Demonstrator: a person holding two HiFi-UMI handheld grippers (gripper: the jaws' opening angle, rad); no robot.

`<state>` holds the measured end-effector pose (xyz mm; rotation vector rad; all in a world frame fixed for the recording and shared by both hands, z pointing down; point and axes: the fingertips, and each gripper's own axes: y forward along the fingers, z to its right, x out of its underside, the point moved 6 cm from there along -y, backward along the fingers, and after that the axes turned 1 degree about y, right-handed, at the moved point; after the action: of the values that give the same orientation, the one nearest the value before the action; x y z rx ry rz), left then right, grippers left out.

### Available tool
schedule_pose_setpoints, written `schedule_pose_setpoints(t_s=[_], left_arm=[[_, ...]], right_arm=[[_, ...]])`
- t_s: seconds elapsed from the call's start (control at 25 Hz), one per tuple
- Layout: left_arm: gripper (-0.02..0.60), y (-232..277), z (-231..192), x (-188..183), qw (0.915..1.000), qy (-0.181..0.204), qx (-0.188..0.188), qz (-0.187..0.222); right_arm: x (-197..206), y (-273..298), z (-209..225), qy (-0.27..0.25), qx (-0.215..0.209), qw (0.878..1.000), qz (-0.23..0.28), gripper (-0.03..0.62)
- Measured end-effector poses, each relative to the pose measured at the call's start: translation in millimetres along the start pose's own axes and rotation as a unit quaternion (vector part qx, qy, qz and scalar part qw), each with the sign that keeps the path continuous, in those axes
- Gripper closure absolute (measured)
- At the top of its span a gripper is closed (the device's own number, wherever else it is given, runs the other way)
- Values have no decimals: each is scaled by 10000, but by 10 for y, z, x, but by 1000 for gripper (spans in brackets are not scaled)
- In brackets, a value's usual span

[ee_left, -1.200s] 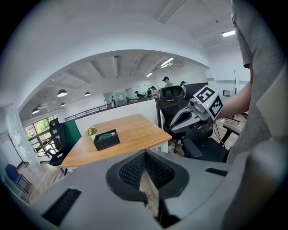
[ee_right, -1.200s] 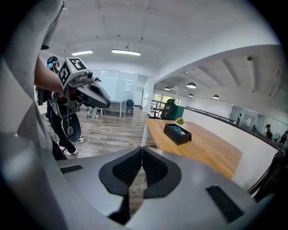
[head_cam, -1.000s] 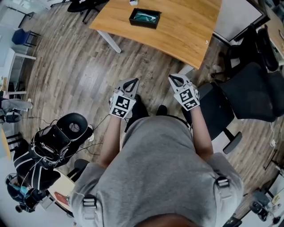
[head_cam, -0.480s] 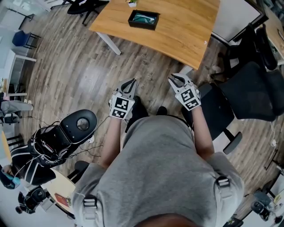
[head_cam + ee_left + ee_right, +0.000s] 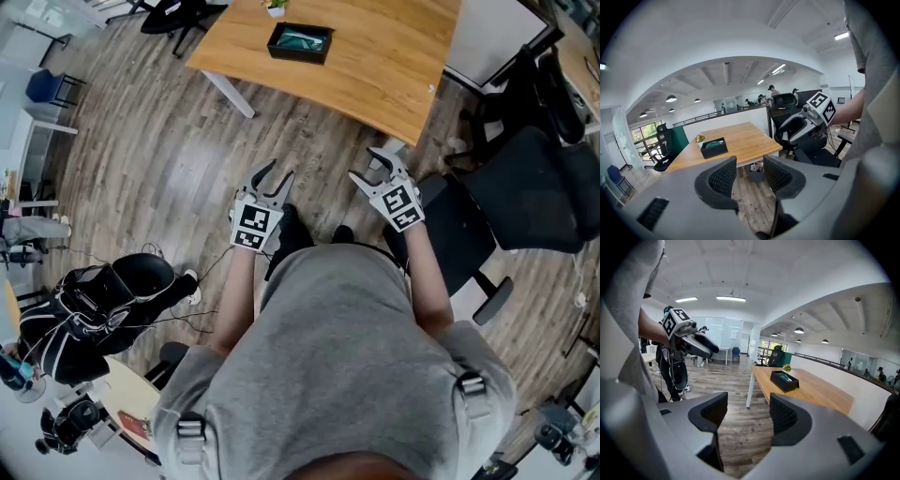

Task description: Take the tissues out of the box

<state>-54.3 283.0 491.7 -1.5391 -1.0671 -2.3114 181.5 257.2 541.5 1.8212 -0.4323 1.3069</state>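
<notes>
A black box holding teal tissues [image 5: 300, 41] sits on the wooden table [image 5: 375, 66] far ahead; it also shows in the left gripper view as the box [image 5: 714, 147] and in the right gripper view as the box [image 5: 783, 380]. My left gripper [image 5: 271, 173] is held over the floor in front of the person's body, its jaws opening with nothing between them. My right gripper [image 5: 373, 166] is level with it, jaws also opening and empty. Both are well short of the table.
A black office chair [image 5: 506, 206] stands close on the right. A black bag with cables [image 5: 103, 300] lies on the floor at the left. A small plant [image 5: 274, 6] stands behind the box. Wooden floor [image 5: 169, 159] lies between me and the table.
Both grippers' jaws have spread apart from shut. The table and box have slid slightly up and left in the head view. The black object at lower left has shifted.
</notes>
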Motion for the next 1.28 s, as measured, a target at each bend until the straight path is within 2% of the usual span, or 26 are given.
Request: schedule_pose_setpoints(t_s=[0.16, 0.44, 0.56, 0.84, 1.0, 1.28], left_arm=[[357, 27, 96, 2, 9998, 25, 185, -43], [351, 41, 134, -14, 9999, 30, 153, -48], [351, 49, 99, -20, 9999, 52, 94, -61], [351, 112, -60, -92, 9998, 151, 93, -46], [351, 146, -161, -136, 9996, 220, 163, 5], [351, 323, -465, -29, 9994, 34, 335, -73]], right_arm=[[68, -18, -1, -22, -39, 10000, -27, 281], [100, -31, -3, -58, -44, 10000, -32, 275], [70, -27, 49, 84, -84, 9999, 79, 276], [-133, 14, 369, 68, 153, 9995, 250, 276], [-150, 72, 480, 92, 270, 9994, 181, 276], [-152, 242, 548, 141, 285, 9995, -30, 276]])
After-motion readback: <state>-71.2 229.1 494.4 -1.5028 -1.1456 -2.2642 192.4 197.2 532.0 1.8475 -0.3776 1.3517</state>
